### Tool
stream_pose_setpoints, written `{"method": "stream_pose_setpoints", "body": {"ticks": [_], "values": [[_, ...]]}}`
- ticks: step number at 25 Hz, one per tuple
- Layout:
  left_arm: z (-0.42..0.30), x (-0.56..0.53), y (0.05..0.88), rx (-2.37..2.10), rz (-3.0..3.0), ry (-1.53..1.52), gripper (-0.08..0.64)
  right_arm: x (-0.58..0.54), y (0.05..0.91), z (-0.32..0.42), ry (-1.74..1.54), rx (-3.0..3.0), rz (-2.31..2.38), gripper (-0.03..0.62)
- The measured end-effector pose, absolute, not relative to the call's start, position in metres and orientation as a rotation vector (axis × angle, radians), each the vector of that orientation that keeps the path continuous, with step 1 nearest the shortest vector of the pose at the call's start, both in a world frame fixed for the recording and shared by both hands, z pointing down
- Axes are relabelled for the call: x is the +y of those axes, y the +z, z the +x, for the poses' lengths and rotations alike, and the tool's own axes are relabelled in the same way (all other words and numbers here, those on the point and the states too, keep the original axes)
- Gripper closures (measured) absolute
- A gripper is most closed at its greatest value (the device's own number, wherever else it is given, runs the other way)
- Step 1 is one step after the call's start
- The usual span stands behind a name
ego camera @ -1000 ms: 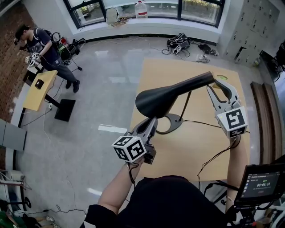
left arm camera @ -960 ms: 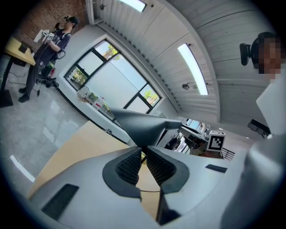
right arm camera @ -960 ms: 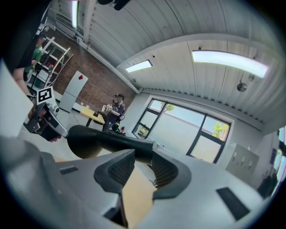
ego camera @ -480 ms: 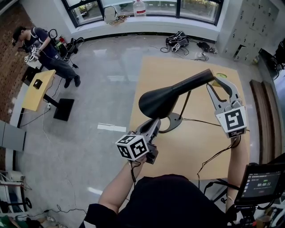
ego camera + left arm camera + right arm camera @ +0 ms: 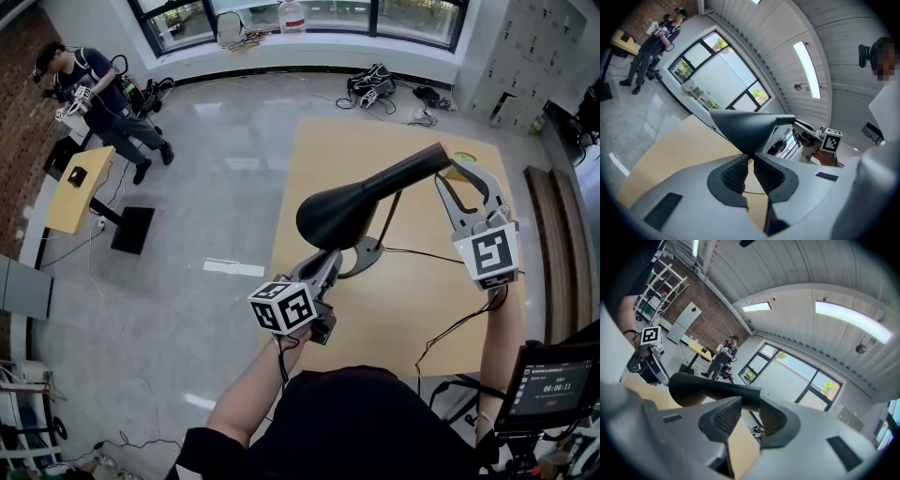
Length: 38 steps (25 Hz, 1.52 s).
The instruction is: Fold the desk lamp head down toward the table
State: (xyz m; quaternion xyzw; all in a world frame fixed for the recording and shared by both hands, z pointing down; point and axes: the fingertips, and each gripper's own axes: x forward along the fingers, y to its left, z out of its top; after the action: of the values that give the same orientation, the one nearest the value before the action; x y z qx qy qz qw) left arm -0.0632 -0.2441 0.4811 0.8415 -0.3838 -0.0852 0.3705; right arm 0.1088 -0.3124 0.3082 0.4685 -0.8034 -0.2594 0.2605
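Note:
A black desk lamp stands on the wooden table [image 5: 403, 314], its round base [image 5: 367, 251] near the left edge. Its cone-shaped head [image 5: 339, 214] hangs over that edge, and the neck [image 5: 408, 172] slants up to the right. My left gripper [image 5: 326, 261] sits just under the head, shut on the lower rim. In the left gripper view, the rim [image 5: 746, 136] runs down into the closed tips of the left gripper [image 5: 750, 158]. My right gripper [image 5: 457, 176] straddles the far end of the neck. The neck [image 5: 726, 389] lies between the pads of the right gripper [image 5: 750, 404], and both pads press on it.
The lamp's black cord [image 5: 450, 330] trails across the table toward me. A small green-yellow object [image 5: 466, 161] lies behind the right gripper. A screen [image 5: 551, 384] stands at the lower right. At the far left a person [image 5: 94, 94] stands beside a small table [image 5: 82, 187].
The lamp head and my left gripper have shifted to the right and slightly down together. The right gripper has stayed on the neck. The person at the back has stepped away.

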Motion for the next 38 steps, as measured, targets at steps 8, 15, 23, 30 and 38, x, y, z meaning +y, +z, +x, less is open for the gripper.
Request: {"method": "stream_pose_setpoints", "body": {"ticks": [8, 15, 23, 30, 38], "values": [[-0.054, -0.245, 0.489, -0.971, 2.139, -0.212, 0.535, -0.312, 0.307, 0.108, -0.736, -2.147, 1.258, 0.468], [-0.05, -0.247, 0.495, -0.946, 2.128, -0.209, 0.535, -0.313, 0.306, 0.106, -0.755, -2.119, 1.25, 0.468], [-0.047, -0.249, 0.498, -0.935, 2.129, -0.205, 0.535, -0.315, 0.305, 0.105, -0.777, -2.096, 1.241, 0.468], [-0.039, -0.25, 0.503, -0.909, 2.12, -0.187, 0.535, -0.315, 0.304, 0.105, -0.818, -2.072, 1.226, 0.468], [-0.029, -0.251, 0.507, -0.888, 2.112, -0.185, 0.535, -0.315, 0.297, 0.105, -0.862, -2.017, 1.217, 0.468]]}}
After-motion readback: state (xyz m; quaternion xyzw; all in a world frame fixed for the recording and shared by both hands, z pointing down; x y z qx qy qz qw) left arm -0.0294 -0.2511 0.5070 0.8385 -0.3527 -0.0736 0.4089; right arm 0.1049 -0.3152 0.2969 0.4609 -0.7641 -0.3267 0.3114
